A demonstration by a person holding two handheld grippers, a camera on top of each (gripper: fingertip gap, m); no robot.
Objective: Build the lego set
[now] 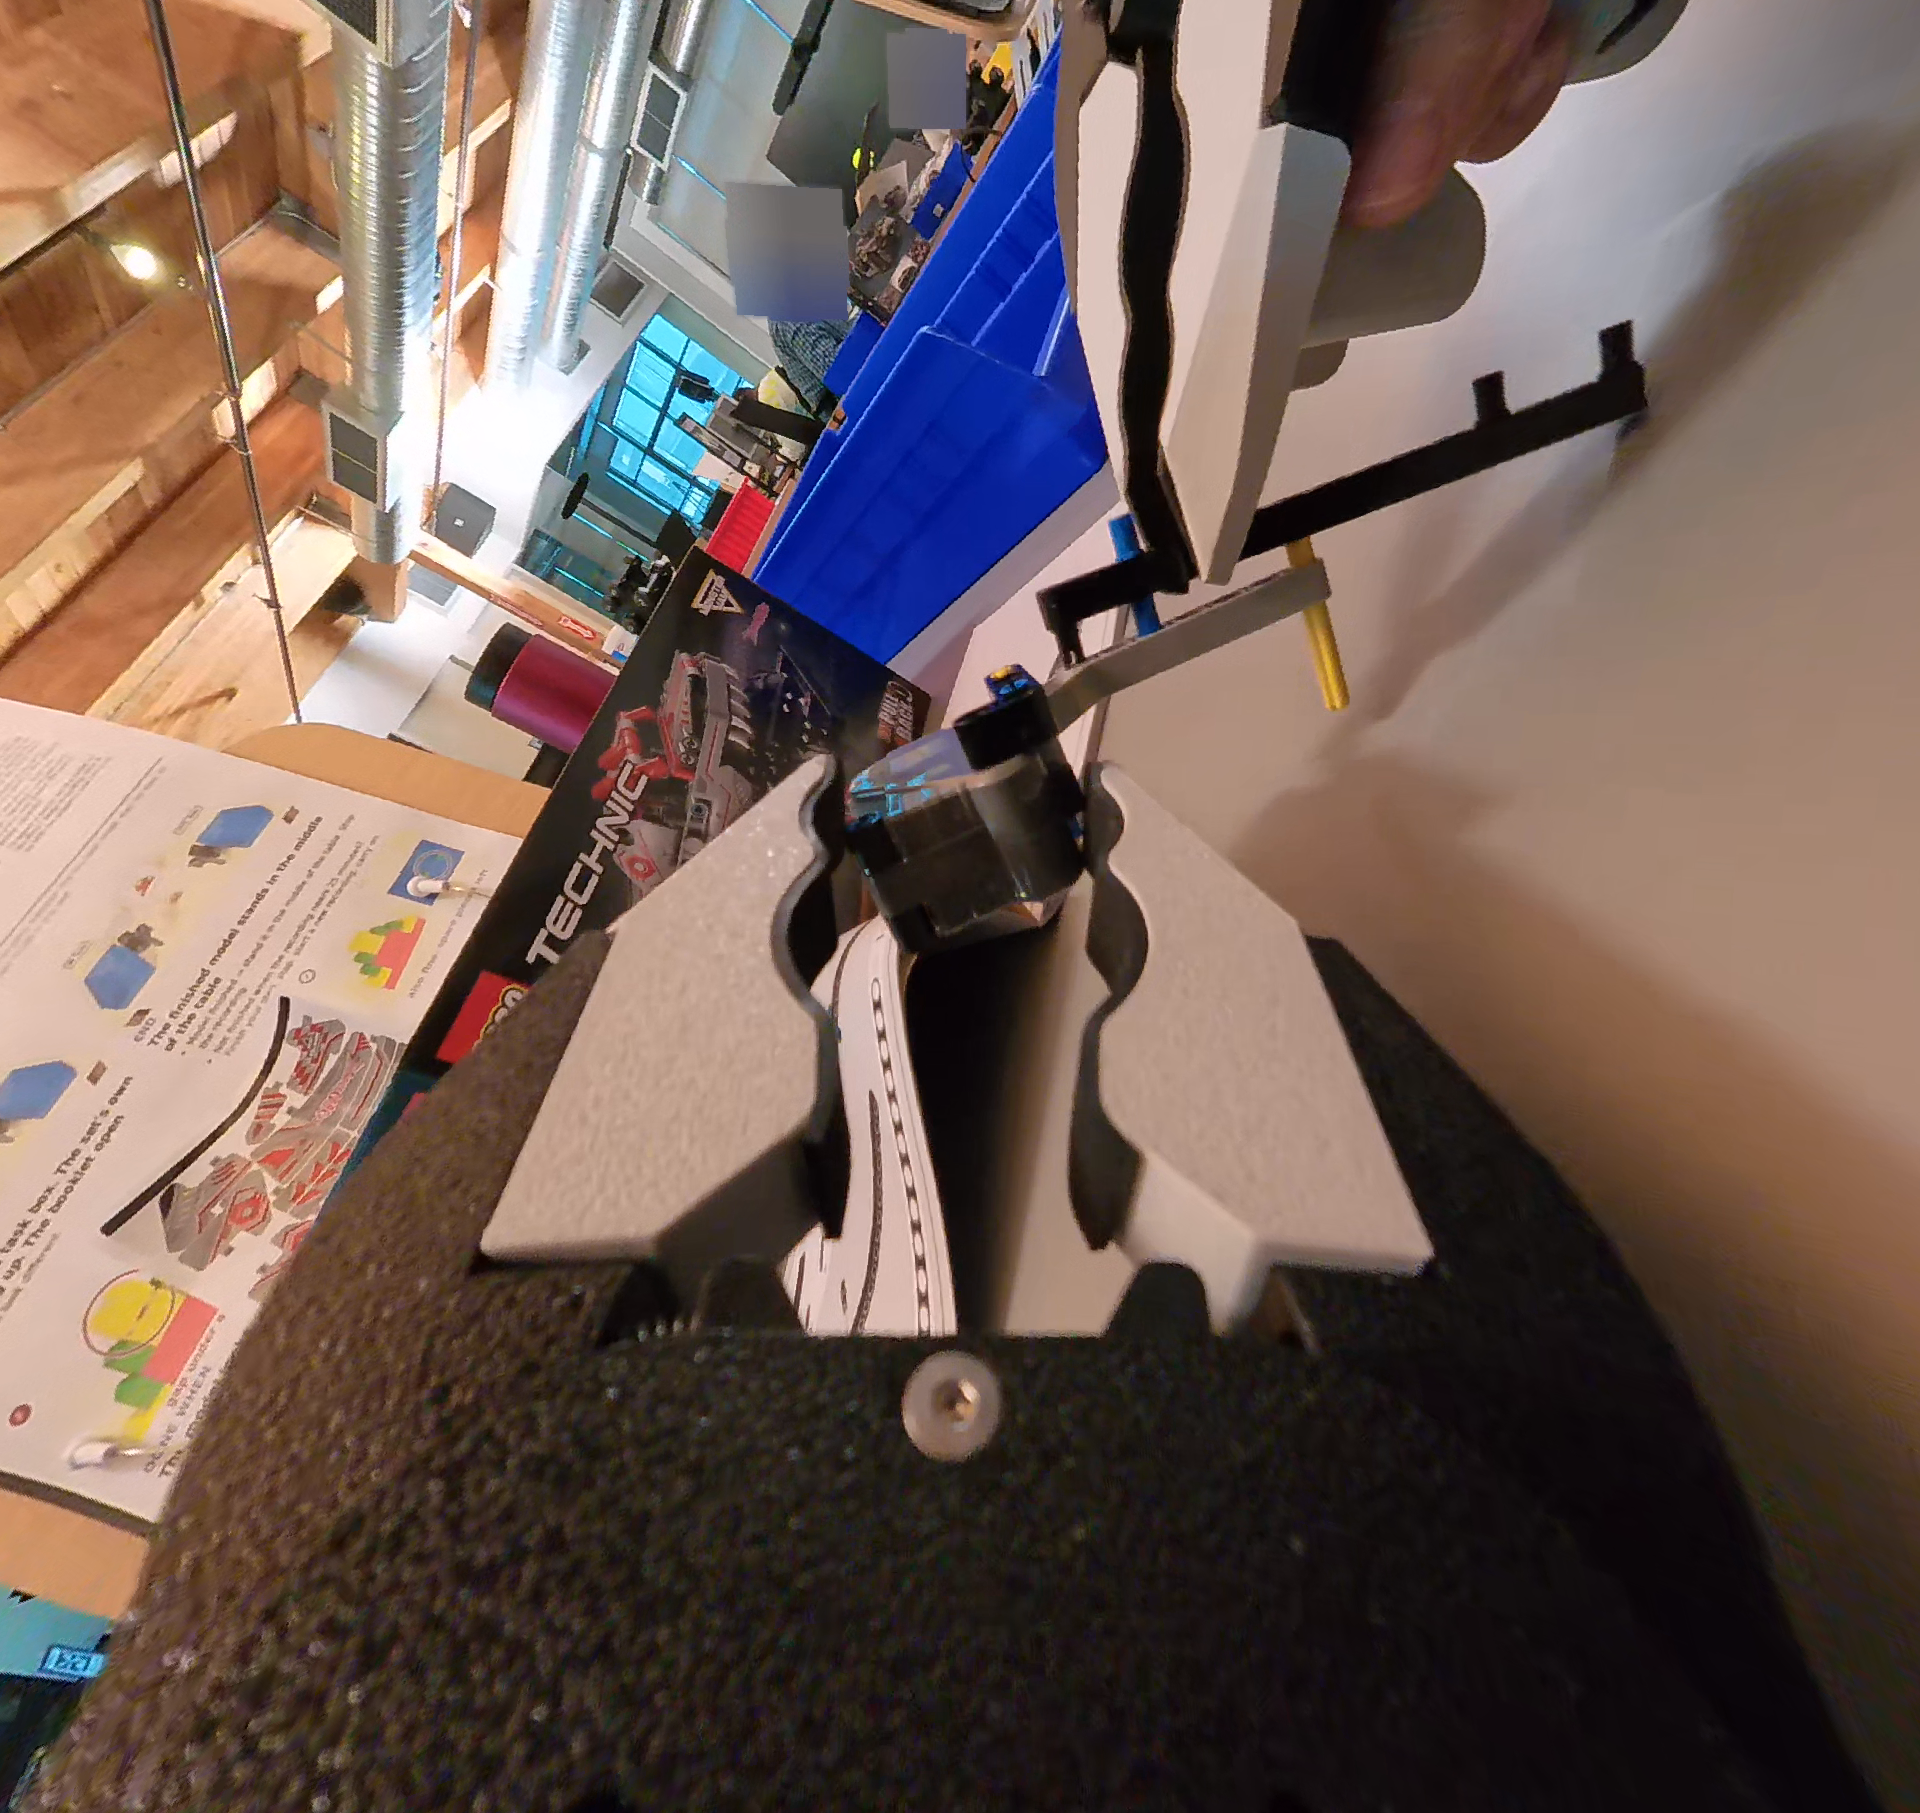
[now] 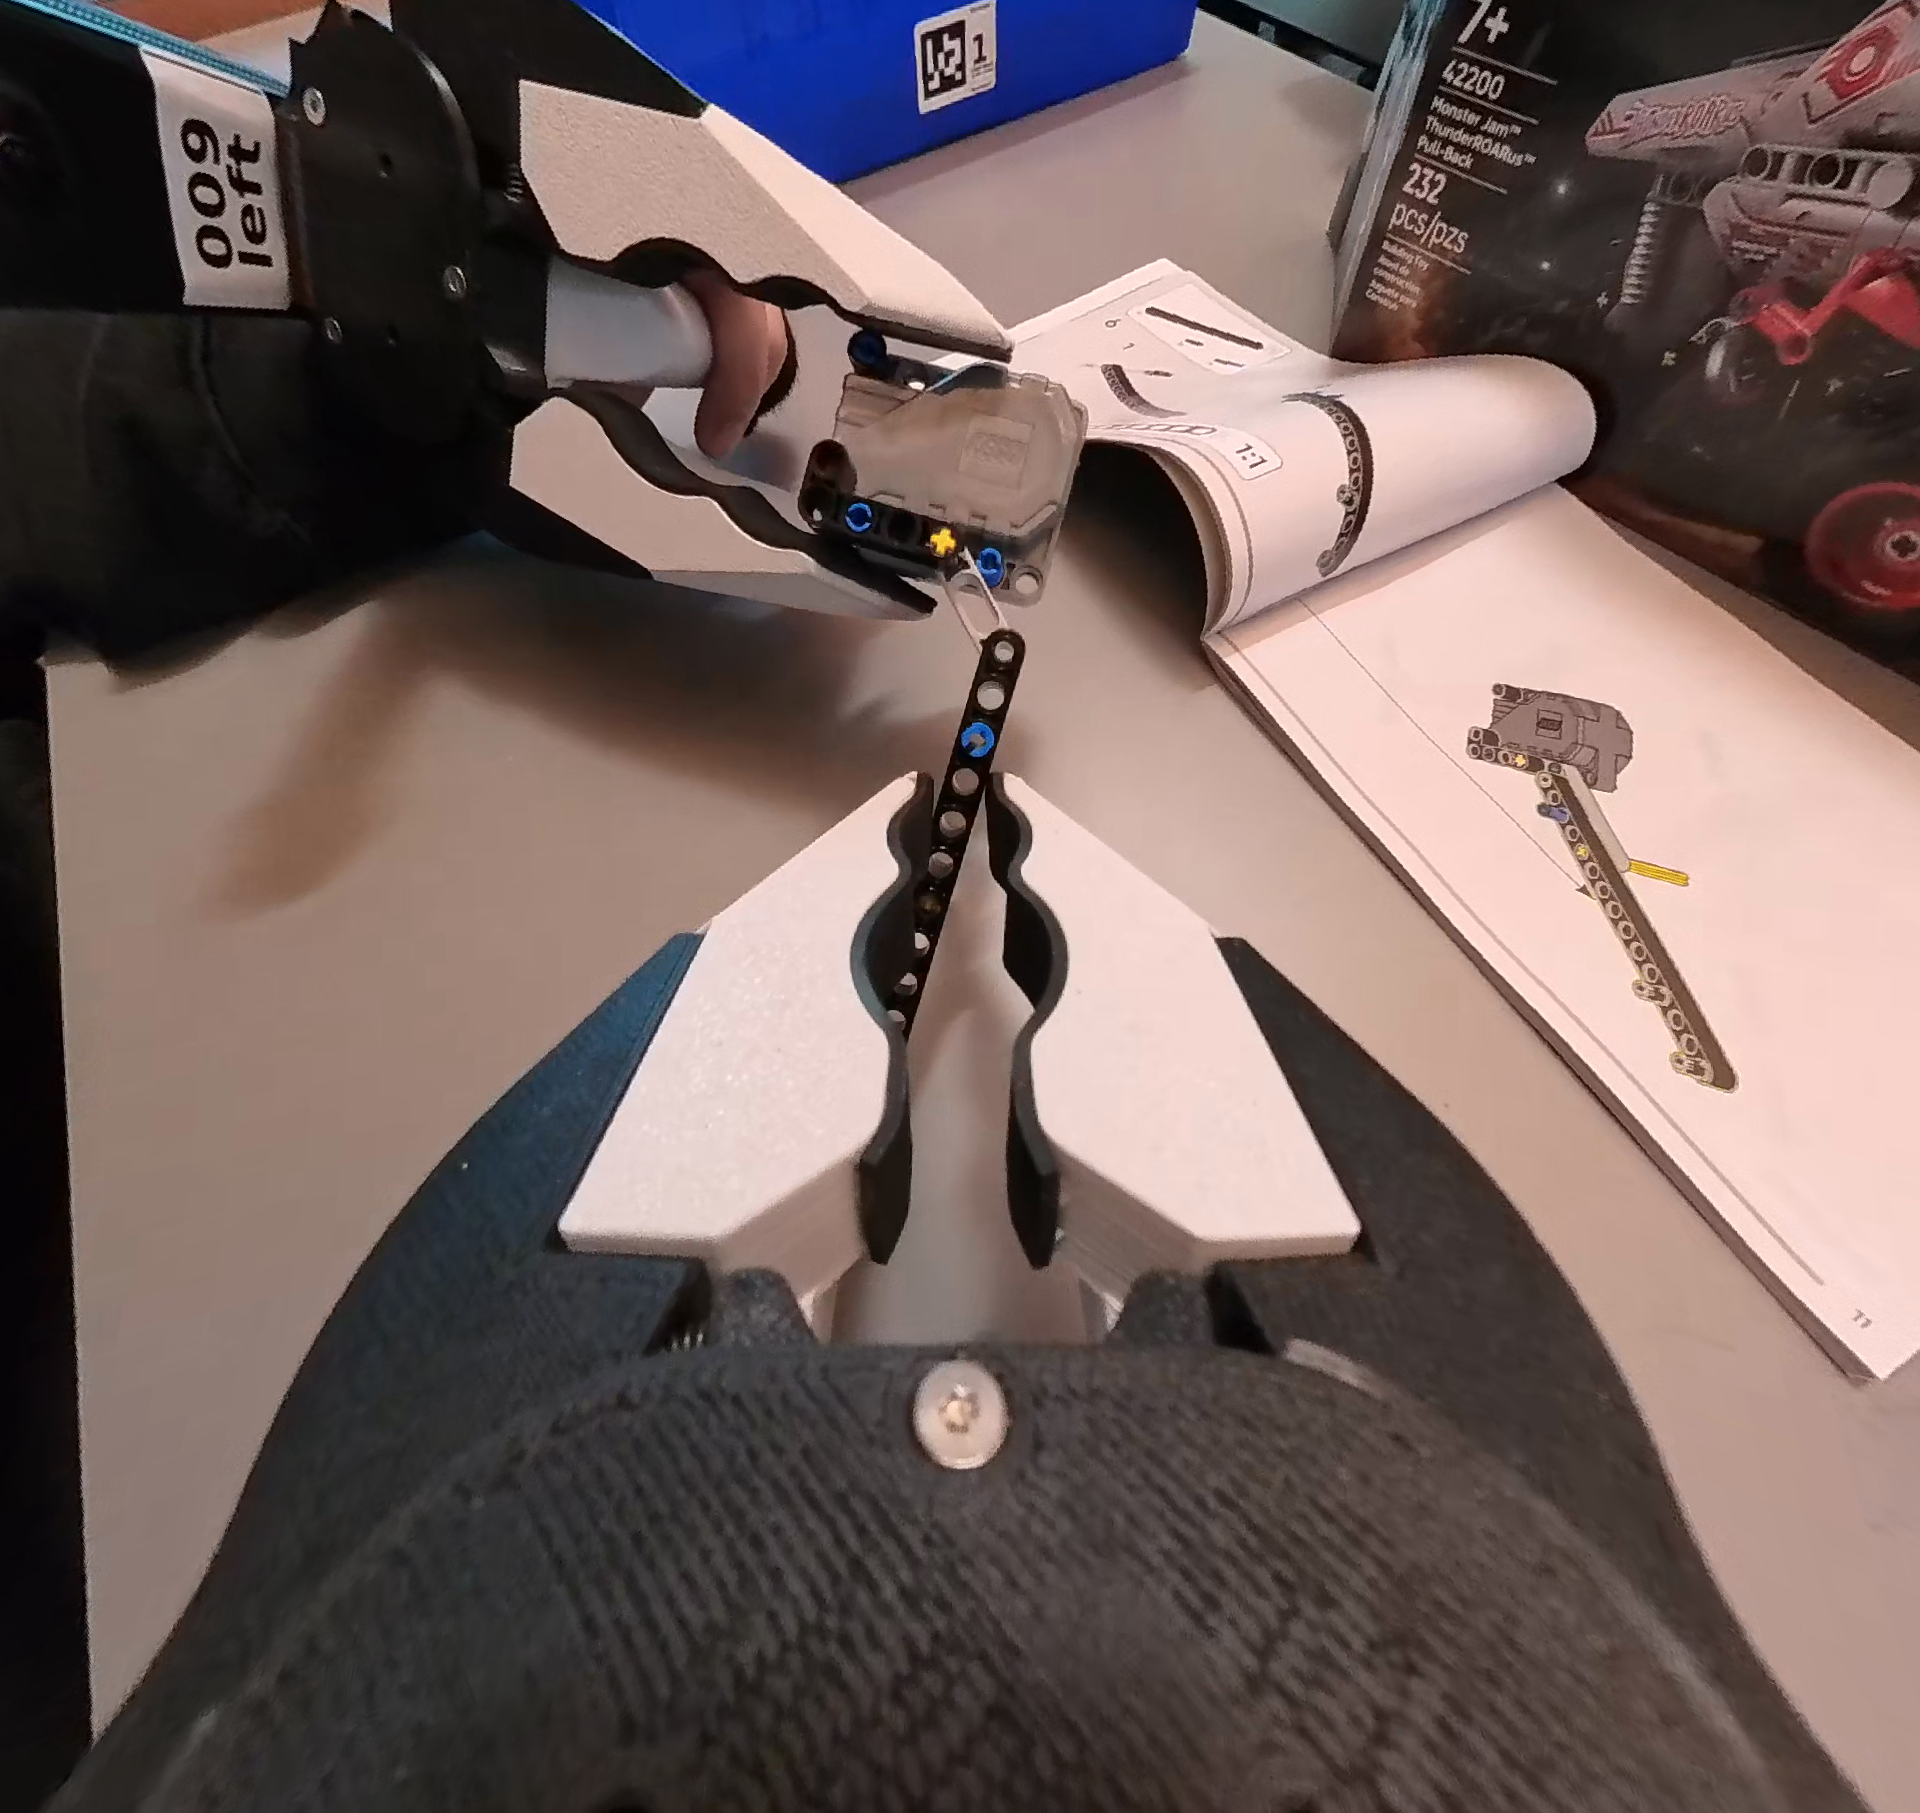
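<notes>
My left gripper is shut on a grey and black pull-back motor block. A thin grey beam with a yellow axle sticks out of the block. My right gripper is shut on a long black beam that carries a blue pin. The beam's far end sits just below the motor block, which is held in the left gripper. In the left wrist view the right gripper comes in from above with the black beam.
The open instruction booklet lies on the grey table to the right. The set's box stands behind it. A blue bin is at the back. A printed sheet lies beside the box. Left tips to right tips: about 5 cm.
</notes>
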